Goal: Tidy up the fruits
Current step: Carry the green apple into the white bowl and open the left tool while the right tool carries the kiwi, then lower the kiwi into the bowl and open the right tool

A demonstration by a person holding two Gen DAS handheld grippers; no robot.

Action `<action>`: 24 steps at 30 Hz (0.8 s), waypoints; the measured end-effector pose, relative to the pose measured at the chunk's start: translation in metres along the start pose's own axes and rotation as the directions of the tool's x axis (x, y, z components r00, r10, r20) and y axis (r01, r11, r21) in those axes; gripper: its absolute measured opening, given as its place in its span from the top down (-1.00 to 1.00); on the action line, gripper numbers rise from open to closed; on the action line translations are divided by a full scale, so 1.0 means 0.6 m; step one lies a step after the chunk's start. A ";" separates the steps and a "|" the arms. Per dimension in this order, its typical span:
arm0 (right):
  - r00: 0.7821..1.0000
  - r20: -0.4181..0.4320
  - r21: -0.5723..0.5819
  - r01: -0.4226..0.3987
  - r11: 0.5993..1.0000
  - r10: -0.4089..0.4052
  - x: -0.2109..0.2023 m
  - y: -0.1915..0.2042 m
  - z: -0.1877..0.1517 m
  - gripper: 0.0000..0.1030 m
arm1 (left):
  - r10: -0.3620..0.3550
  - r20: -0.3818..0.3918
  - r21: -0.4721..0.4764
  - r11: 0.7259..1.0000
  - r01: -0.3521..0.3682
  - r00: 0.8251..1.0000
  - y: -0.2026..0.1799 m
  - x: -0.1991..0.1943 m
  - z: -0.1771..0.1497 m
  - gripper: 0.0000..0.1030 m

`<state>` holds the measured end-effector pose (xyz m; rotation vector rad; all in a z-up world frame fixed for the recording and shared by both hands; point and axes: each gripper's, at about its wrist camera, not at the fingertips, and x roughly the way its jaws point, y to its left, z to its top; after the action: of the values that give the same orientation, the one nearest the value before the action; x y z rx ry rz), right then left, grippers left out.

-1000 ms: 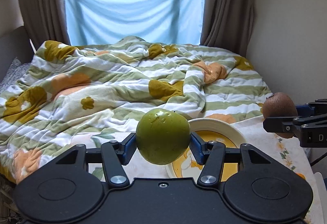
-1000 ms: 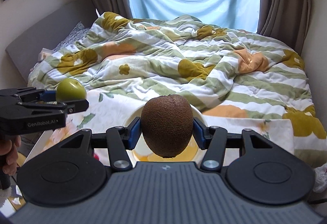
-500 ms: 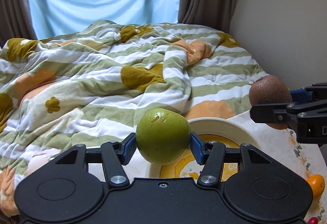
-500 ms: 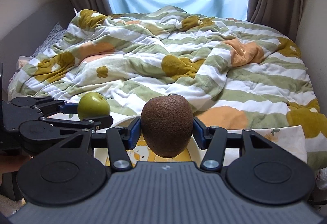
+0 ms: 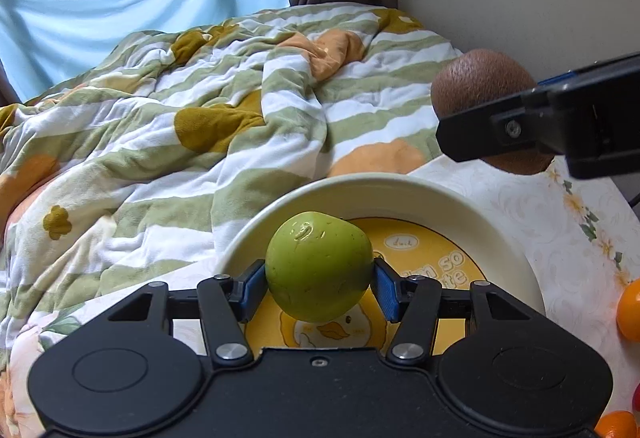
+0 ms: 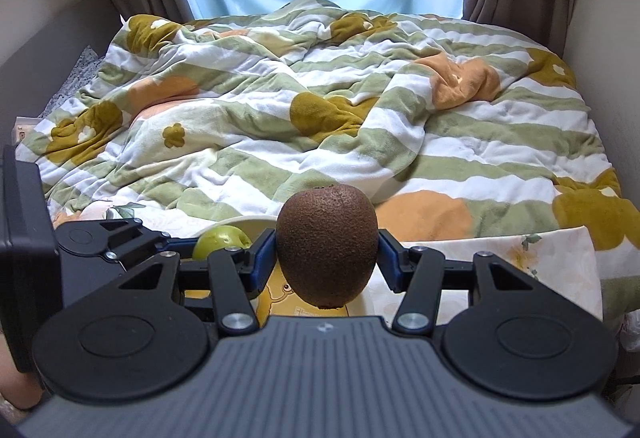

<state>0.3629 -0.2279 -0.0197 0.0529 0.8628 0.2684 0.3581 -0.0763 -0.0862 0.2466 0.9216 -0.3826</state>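
The left gripper (image 5: 319,280) clasped a green apple (image 5: 318,272) just above the yellow centre of the cream plate (image 5: 404,194). The right gripper (image 6: 327,262) gripped a brown kiwi (image 6: 327,250) over the plate's right rim. Two oranges (image 5: 629,310) lay on the floral surface (image 5: 560,238) right of the plate, a striped blanket (image 5: 160,126) behind it.

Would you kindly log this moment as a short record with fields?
left tongs: shut on green apple, held above the plate
right tongs: shut on kiwi, held in the air
plate: cream rim, yellow duck print, no fruit resting on it
tablecloth: floral, under the plate
other fruit: oranges on the cloth, right of the plate
background: striped quilt on the bed
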 end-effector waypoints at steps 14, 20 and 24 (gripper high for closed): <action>1.000 0.009 0.013 0.021 1.000 -0.021 -0.029 -0.021 -0.005 -0.33 | 0.023 0.071 -0.033 0.999 -0.021 0.997 0.003 -0.062 0.000 -0.87; 1.000 -0.010 -0.019 0.011 1.000 -0.011 -0.028 -0.017 -0.013 -0.33 | 0.036 0.067 -0.112 0.993 -0.028 0.997 0.019 -0.114 -0.022 -0.89; 0.999 -0.040 -0.054 0.000 0.999 -0.002 -0.013 -0.006 -0.030 -0.33 | 0.055 0.067 -0.144 0.989 -0.045 0.996 0.025 -0.147 -0.042 -0.94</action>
<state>0.3456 -0.2346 -0.0262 -0.0031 0.8948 0.2927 0.2983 -0.0343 -0.0288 0.1241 0.8670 -0.2759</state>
